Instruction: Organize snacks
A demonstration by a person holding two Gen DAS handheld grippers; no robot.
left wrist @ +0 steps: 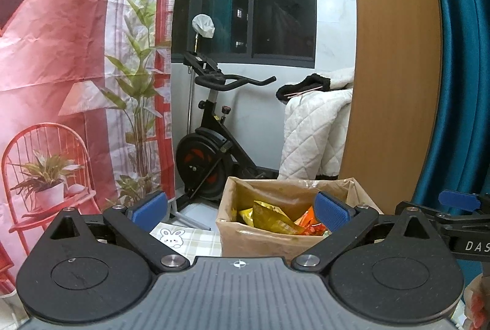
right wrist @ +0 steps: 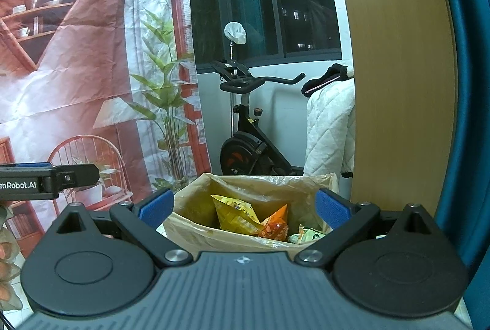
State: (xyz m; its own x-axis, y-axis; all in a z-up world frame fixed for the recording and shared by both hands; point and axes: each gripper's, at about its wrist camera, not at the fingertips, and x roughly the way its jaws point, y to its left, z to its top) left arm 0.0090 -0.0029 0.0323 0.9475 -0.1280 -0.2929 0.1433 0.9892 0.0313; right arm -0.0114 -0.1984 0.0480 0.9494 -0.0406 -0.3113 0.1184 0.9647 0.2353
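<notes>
Two splayed grippers, checked tablecloth [left wrist: 196, 241], exercise bike [left wrist: 214, 146]

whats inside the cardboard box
Inside the cardboard box, over a plastic liner: a yellow snack bag, an orange packet, a green-and-white packet. Anything beneath them is hidden.

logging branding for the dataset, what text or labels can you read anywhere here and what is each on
"DAS": on the side of the right gripper, cut off by the edge of the left wrist view.
"enRobot.AI": on the side of the left gripper, its start cut off in the right wrist view.
Print on the yellow snack bag in the box: too small to read.
</notes>
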